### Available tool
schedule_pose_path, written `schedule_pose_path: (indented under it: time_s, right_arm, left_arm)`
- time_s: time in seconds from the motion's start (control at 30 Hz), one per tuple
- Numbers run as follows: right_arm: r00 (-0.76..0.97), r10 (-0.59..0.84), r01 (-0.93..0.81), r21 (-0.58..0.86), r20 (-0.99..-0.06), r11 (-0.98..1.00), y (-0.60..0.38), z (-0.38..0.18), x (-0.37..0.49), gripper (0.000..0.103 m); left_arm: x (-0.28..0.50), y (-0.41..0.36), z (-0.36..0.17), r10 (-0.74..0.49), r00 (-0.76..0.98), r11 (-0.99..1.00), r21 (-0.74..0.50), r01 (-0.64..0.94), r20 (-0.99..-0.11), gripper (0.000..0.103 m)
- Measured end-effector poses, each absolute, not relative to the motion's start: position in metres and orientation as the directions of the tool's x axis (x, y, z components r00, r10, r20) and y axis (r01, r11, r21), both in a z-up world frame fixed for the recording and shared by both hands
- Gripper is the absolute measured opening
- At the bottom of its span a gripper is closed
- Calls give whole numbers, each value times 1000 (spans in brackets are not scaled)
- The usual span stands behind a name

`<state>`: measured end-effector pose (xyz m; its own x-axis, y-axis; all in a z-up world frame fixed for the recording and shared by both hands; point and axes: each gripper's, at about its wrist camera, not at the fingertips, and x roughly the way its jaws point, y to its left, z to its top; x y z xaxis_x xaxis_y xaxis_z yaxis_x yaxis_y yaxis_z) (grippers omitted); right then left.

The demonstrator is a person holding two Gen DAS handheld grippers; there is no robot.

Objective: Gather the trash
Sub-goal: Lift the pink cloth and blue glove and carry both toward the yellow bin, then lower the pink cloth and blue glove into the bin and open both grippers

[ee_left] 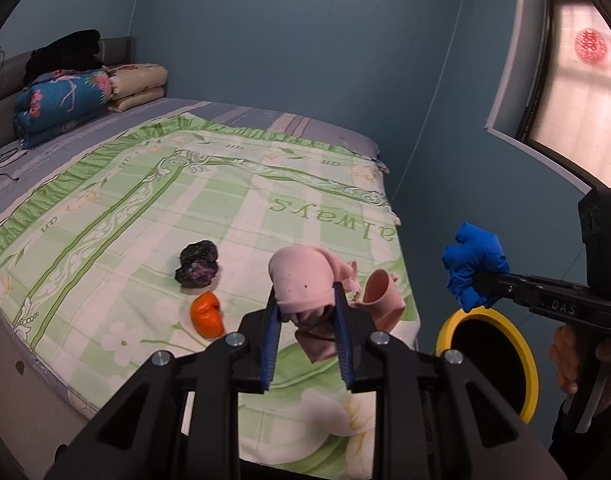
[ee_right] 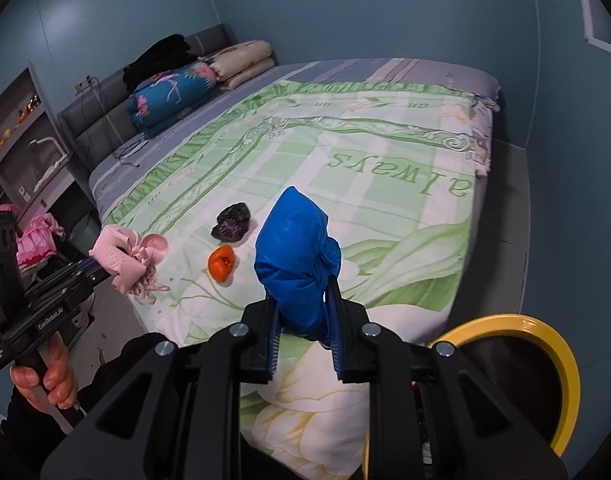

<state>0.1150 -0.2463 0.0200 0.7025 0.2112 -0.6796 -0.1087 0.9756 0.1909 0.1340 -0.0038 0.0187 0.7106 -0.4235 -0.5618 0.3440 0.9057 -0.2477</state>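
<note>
Both grippers are carrying trash clear of the bed [ee_left: 265, 184]. The left gripper [ee_left: 307, 312] is pinching a crumpled pink bag [ee_left: 305, 280] between its fingers, lifted above the bed's near edge; part of the bag is hanging below the grip. The right gripper [ee_right: 305, 320] is pinching a balled blue bag [ee_right: 295, 256], held off the bed's near corner, just beside the yellow-rimmed bin [ee_right: 561, 356], probably staged for dropping first. The bin is standing on the floor at that corner, its opening facing up. Remaining on the bed, near its near edge: an orange wad [ee_left: 206, 314] and a dark crumpled bag [ee_left: 198, 264], close together. Judgement: collection about half complete.
</note>
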Motion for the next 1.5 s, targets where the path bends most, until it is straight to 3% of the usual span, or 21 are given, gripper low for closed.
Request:
schedule_pose_path:
  time_s: [0.6,1.5]
  right_arm:
    - [767,101,46,211,-633,976,-318,27,62,19]
    - [736,76,187,311,-672,932,-390,-15,41,20]
  left_arm:
    - [100,-83,42,-537,652,831,-202,519,-535,23]
    - [97,-188,1,-593,495,728,-160,667,-635,23]
